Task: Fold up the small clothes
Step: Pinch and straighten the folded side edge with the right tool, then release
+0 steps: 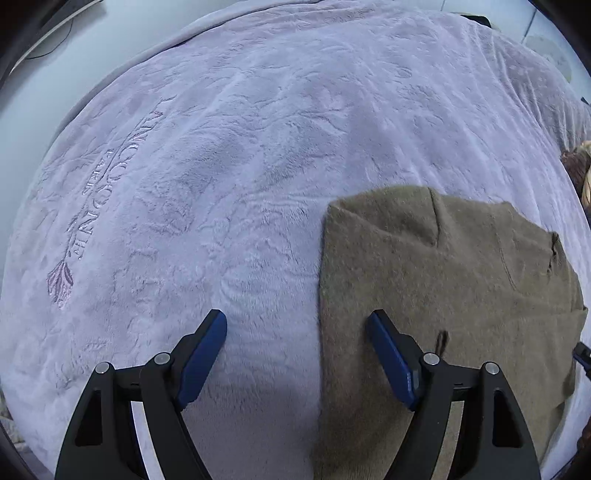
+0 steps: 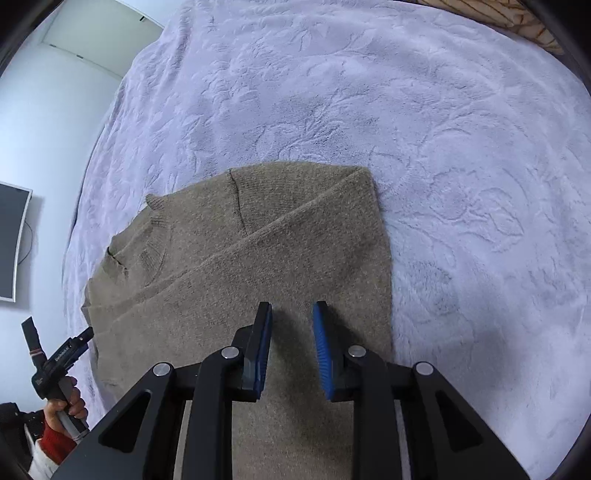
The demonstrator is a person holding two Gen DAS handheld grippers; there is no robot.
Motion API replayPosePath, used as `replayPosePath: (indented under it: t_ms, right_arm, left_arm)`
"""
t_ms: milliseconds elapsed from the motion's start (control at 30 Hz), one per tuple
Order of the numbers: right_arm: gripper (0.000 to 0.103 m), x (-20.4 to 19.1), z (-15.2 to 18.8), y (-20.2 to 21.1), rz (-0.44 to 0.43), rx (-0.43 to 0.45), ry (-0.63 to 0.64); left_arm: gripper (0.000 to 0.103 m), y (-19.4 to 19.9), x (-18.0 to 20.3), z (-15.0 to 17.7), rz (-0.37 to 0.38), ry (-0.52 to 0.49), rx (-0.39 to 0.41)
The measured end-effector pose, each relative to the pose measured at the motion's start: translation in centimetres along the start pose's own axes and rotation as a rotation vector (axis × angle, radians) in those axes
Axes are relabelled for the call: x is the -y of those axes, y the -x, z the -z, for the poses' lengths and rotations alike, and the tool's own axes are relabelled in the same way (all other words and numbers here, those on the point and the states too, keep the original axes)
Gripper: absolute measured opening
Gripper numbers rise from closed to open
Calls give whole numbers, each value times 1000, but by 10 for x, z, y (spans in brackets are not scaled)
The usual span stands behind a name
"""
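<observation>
An olive-brown knit sweater (image 1: 443, 280) lies flat on the lilac plush blanket (image 1: 221, 147), with a sleeve folded diagonally across its body in the right wrist view (image 2: 258, 251). My left gripper (image 1: 295, 321) is open wide and empty, straddling the sweater's left edge just above the fabric. My right gripper (image 2: 291, 310) is open with a narrower gap and empty, hovering over the sweater's lower body near its right edge. The neck opening (image 2: 118, 258) points to the left in that view.
The blanket (image 2: 461, 184) covers a bed with embroidered lettering (image 1: 88, 206) at the left. A monitor (image 2: 11, 240) hangs on the pale wall. The person's hand with the other gripper's handle (image 2: 62, 384) shows at lower left. A brown patterned cloth (image 2: 517, 14) lies at the far corner.
</observation>
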State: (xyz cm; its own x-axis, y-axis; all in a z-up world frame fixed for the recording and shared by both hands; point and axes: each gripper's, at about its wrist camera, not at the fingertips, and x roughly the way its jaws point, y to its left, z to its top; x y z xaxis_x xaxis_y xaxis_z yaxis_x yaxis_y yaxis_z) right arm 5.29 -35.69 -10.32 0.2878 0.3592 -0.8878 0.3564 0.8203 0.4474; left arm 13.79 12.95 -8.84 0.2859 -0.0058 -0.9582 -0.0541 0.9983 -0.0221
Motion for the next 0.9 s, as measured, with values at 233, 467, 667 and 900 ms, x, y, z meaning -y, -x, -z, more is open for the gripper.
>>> replayPosePath:
  t_ms: [233,467,667,900]
  right_arm:
    - [51,-10,37,21,-11,-38,31]
    - [56,-16,71,23,12,-91,39]
    - [73,-25,86,32,50,-86,94]
    - [91,-38,87,48,153,-2,207]
  left_arm:
    - [79,15,22,43,71,-61,-57]
    - [91,31,35,70,65,-55,-54]
    - [92,39,48,79,63,-95,-50]
    - [92,47,56,87,67,-111,-65]
